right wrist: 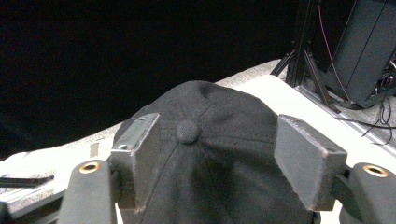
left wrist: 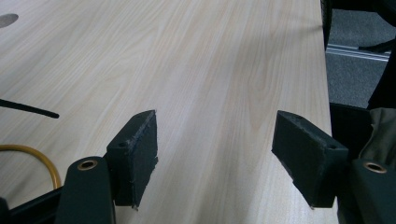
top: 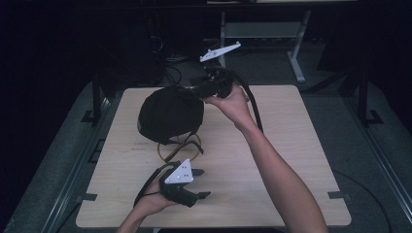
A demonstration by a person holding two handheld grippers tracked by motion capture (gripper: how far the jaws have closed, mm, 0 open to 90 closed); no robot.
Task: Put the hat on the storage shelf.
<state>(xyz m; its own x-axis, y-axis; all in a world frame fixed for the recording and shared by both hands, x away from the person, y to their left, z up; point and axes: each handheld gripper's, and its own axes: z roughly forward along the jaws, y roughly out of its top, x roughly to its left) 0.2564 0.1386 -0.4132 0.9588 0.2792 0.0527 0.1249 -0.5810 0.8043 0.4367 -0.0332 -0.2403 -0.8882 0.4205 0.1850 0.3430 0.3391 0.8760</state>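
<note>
On the table's (top: pixel 272 160) far-left part sits a black cap (top: pixel 167 114), crown up, w/ a yellowish ring (top: pixel 189 145) just beside its near edge. Right gripper (top: pixel 187 91) is over the cap's top; its 2 jaws stand apart either side of the crown button (right wrist: pixel 188 131), pads not pressing. Left gripper (top: pixel 200 183) is near the front edge, jaws apart w/ nothing between, only bare wood.
</note>
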